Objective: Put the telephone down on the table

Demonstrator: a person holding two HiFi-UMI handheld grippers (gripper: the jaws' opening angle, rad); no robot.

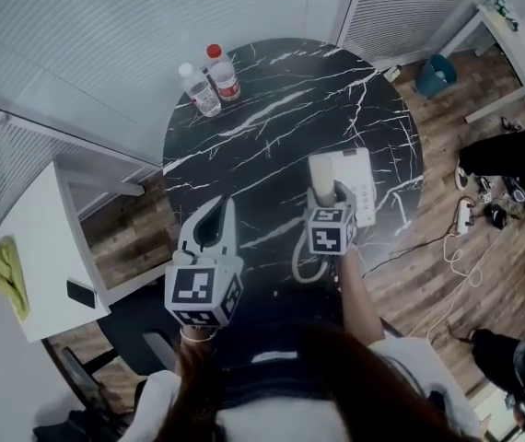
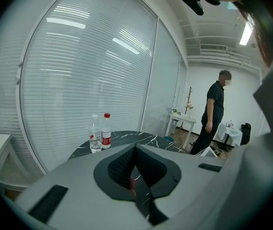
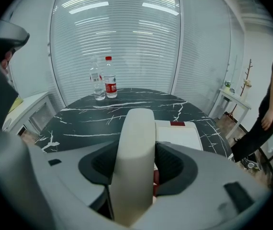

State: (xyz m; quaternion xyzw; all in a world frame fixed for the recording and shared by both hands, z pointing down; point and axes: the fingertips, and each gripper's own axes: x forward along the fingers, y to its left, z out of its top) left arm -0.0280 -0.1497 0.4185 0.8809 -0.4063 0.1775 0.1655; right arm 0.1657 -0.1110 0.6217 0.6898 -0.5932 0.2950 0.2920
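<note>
1. My right gripper [image 3: 139,145] is clamped on the white handset [image 3: 135,162], one jaw on each side of its middle.
2. The handset runs lengthwise away from me between the jaws, and its far end rises above them.
3. It hangs over the right half of the round black marble table [image 1: 272,109], at the left edge of the white telephone base [image 1: 358,180].
4. I cannot tell whether the handset touches the base.
5. A pale coiled cord [image 1: 301,263] loops from under my right gripper over the near part of the table.
6. My left gripper [image 1: 220,206] has its jaws pressed together with nothing between them.
7. It hovers over the near left part of the table, well apart from the telephone.
8. Two water bottles stand side by side at the far left edge: a clear-capped bottle [image 1: 198,90] and a red-capped bottle [image 1: 223,72] just right of it.
9. Off the table to the left is a white cabinet [image 1: 46,219] with a yellow-green cloth [image 1: 9,276] on top.
10. A blue bin [image 1: 436,74] sits on the wooden floor far right.
11. A power strip [image 1: 466,215] with cables lies on the floor to the right.
12. A person in dark clothes [image 2: 215,110] stands beyond the table on the right.
</note>
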